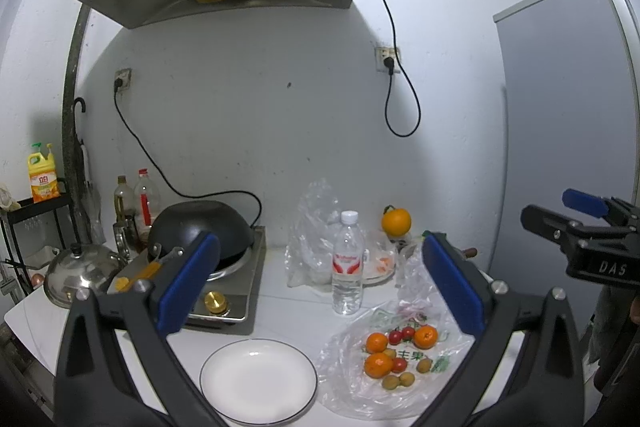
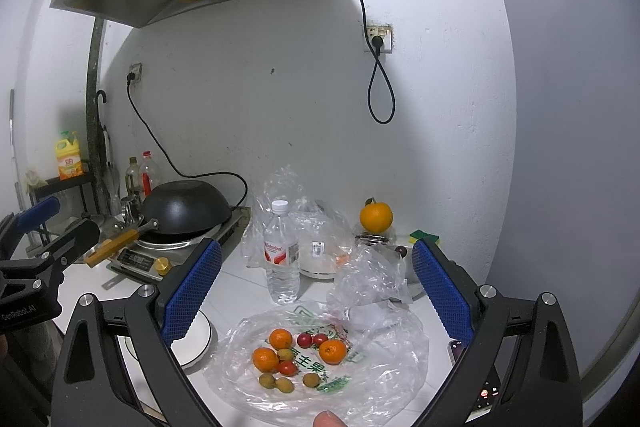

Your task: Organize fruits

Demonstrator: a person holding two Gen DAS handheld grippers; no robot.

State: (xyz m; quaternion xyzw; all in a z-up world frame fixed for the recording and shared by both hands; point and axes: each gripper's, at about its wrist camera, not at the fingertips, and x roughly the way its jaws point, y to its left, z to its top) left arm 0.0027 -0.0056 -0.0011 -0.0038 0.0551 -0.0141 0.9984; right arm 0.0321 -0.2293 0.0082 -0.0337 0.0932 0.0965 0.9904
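Note:
Three tangerines (image 1: 377, 342), a few cherry tomatoes (image 1: 395, 337) and several small brown-green fruits (image 1: 390, 382) lie on a flattened clear plastic bag (image 1: 344, 387) on the white counter. An empty white plate (image 1: 258, 381) sits just left of the bag. My left gripper (image 1: 320, 283) hovers open above the plate and bag, holding nothing. In the right wrist view my right gripper (image 2: 318, 291) is also open and empty, above the tangerines (image 2: 281, 339) and tomatoes (image 2: 305, 339). The plate (image 2: 196, 341) is partly hidden behind its left finger. Each gripper shows in the other's view: the right gripper (image 1: 560, 213) and the left gripper (image 2: 56, 225).
A water bottle (image 1: 347, 263) stands behind the bag, with crumpled clear bags and a large orange (image 1: 396, 221) further back. A black wok (image 1: 200, 227) sits on a cooker at the left, beside a steel lid and oil bottles. A phone (image 2: 480, 383) lies at the counter's right edge. A fingertip (image 2: 328, 419) shows at the bottom.

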